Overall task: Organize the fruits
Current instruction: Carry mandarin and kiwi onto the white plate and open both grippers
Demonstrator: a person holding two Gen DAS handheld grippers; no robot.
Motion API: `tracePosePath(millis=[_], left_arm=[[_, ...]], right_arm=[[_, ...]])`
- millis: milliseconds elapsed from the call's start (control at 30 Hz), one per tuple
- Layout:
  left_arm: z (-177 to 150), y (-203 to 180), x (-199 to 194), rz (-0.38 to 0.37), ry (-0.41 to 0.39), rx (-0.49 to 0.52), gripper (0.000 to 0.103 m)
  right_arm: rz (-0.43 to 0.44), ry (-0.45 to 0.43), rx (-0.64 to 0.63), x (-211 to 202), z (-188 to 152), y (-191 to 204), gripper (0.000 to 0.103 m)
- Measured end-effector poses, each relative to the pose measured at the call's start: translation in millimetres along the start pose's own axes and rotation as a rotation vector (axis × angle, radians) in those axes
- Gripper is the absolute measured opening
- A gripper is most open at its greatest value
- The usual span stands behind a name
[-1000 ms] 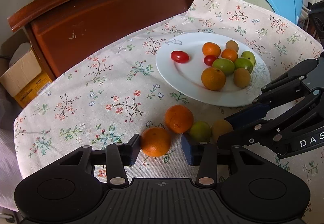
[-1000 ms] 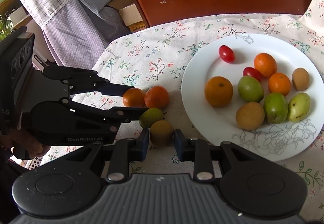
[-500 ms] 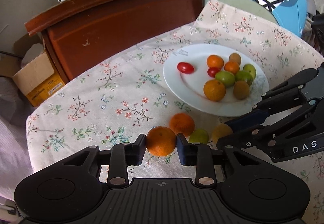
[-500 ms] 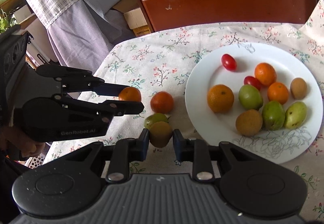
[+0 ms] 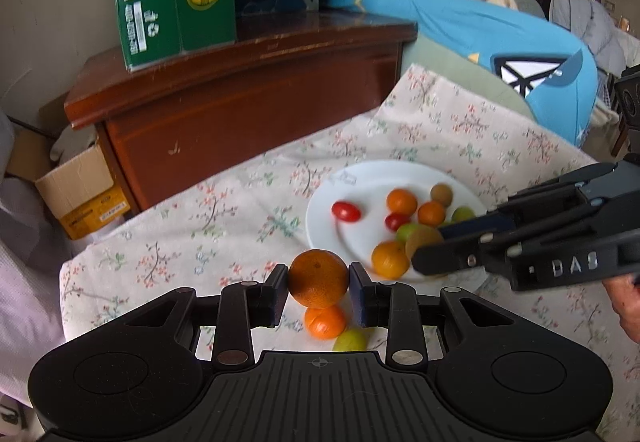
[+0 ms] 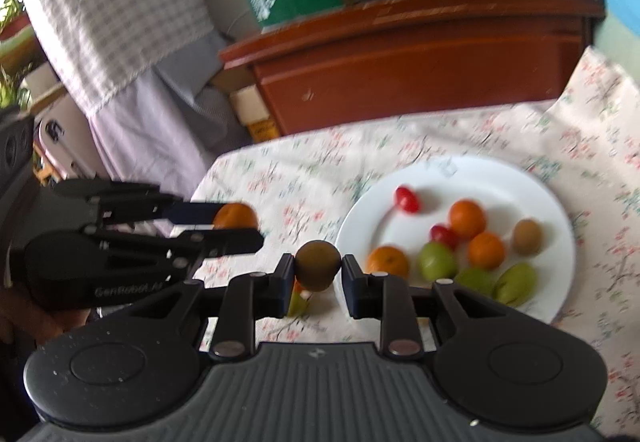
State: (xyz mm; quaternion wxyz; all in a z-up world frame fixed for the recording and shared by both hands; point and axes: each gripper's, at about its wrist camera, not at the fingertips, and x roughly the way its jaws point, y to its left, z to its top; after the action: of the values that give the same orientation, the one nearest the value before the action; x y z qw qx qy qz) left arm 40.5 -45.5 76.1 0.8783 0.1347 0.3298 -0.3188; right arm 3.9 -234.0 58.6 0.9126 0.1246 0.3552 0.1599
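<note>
Left gripper [image 5: 319, 284] clamped on an orange [image 5: 319, 277], right gripper [image 6: 318, 271] clamped on a brown kiwi [image 6: 318, 269], both raised above the floral tablecloth [image 5: 224, 218] beside the white plate [image 6: 496, 178].

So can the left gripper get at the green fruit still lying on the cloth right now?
Probably not as is: the left gripper is shut on an orange, so its jaws are full. The green fruit lies unobstructed below, beside another orange.

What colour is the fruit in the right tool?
Brownish olive, kiwi-like. The fruit shows best in the right wrist view, pinched in the right tool.
</note>
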Motion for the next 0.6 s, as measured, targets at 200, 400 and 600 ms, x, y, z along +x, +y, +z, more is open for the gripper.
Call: tracePosePath(millis=[200,400,600], left_arm=[[13,-6,-4,-0.025,-0.032,-0.035,0.03],[23,-9,8,-0.017,-0.034,-0.1,0.03],[26,-11,28,-0.011,-0.015,-0.156,0.03]], right_arm=[[-0.037,-0.068,0.01,-23,14,-10,0.026],[-0.108,-0.103,0.057,-33,17,-29,0.026],[-0.164,-0.093,0.145,-34,11,-53,0.026]])
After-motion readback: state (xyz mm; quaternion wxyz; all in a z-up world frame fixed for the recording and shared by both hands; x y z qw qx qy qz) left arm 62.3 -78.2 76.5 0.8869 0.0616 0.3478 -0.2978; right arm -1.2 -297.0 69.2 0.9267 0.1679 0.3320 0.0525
